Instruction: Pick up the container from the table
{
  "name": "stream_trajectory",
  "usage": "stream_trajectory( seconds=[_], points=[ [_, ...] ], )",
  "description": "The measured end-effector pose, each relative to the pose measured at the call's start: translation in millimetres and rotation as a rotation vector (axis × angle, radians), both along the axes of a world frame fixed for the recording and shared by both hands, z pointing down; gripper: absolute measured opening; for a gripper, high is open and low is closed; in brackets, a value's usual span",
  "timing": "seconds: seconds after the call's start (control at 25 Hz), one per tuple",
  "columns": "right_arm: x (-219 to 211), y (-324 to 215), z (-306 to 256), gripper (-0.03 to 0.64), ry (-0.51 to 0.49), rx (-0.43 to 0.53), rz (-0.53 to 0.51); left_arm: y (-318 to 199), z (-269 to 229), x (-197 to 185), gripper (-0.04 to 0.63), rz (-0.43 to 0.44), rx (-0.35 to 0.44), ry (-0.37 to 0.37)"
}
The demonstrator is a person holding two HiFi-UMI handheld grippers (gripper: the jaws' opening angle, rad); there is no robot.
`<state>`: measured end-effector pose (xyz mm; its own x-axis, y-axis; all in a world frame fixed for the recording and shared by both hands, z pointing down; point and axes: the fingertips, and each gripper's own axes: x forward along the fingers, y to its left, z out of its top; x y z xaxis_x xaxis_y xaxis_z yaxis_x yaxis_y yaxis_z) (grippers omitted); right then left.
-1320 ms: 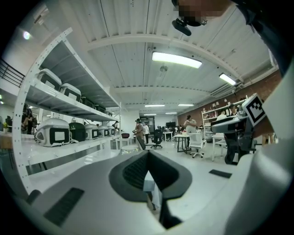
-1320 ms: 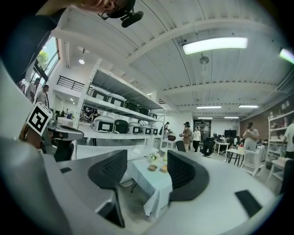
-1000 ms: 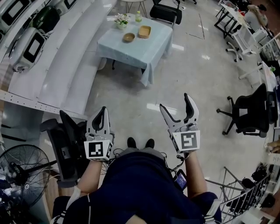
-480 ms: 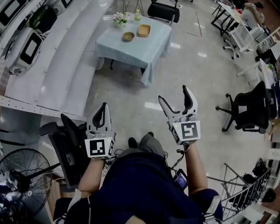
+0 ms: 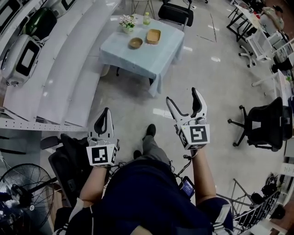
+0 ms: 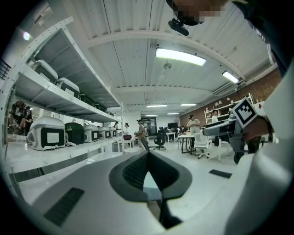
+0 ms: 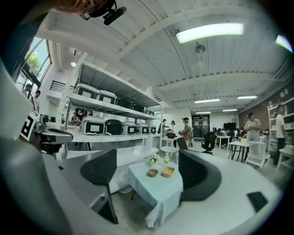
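A square tan container (image 5: 153, 36) sits on a small table with a pale blue cloth (image 5: 138, 59), far ahead of me across the floor. In the right gripper view the container (image 7: 168, 172) shows between the jaws, well beyond them. My right gripper (image 5: 183, 97) is held in the air with its jaws spread open and nothing in them; its view (image 7: 147, 156) looks at the table (image 7: 156, 190). My left gripper (image 5: 105, 114) is lower at the left, with its jaws pressed together and empty, as its own view (image 6: 147, 153) shows.
A round brown bowl (image 5: 135, 42), a pot of flowers (image 5: 125, 21) and a green bottle (image 5: 146, 18) share the table. White shelving with appliances (image 5: 27, 55) runs along the left. A fan (image 5: 23, 188) stands at lower left, black office chairs (image 5: 264, 121) at right and behind the table (image 5: 177, 11).
The person has stepped forward, one foot now ahead. The right gripper rose a little a second ago and has held since. Both grippers keep their states.
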<state>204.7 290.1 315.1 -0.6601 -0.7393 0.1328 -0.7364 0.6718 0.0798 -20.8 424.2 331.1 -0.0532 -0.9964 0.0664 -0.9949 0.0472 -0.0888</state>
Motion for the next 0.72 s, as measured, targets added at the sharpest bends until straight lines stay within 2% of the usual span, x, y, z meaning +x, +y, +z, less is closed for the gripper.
stream_trajectory(
  seconds=[0.36, 0.72],
  points=[
    [-14, -135, 24, 0.430, -0.031, -0.074, -0.020, -122, -7, -24, 0.002, -0.064, 0.007, -0.030],
    [-41, -232, 55, 0.426, -0.012, -0.117, -0.020, -204, -5, -64, 0.002, -0.086, -0.011, -0.048]
  ],
)
